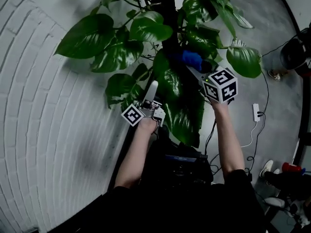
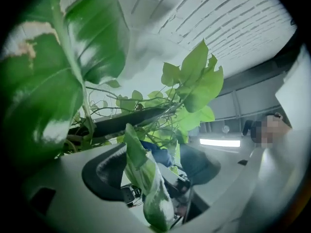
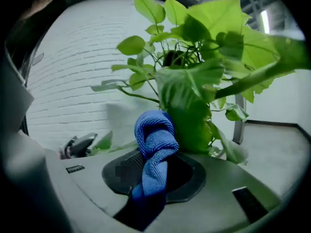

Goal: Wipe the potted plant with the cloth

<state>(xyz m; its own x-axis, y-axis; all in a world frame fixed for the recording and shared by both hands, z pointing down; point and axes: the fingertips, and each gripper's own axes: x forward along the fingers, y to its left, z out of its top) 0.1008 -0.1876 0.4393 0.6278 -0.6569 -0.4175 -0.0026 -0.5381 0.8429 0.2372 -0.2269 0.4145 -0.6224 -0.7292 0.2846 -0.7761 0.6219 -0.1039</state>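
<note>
The potted plant (image 1: 165, 76) climbs a dark central pole, and big glossy leaves spread around it. In the head view my right gripper (image 1: 195, 64) is shut on a blue cloth (image 1: 192, 58) and holds it against the foliage just right of the pole. The right gripper view shows the cloth (image 3: 155, 144) bunched and knotted between the jaws, with a broad leaf (image 3: 187, 110) right behind it. My left gripper (image 1: 151, 89) sits lower left among the leaves and is open. A pale variegated leaf (image 2: 146, 183) hangs loose between its wide jaws without being pinched.
A white brick wall (image 1: 43, 106) curves along the left. On the grey floor at the right lie a white power strip (image 1: 256, 111) with cables and some shoes (image 1: 275, 74). A person stands far off in the left gripper view.
</note>
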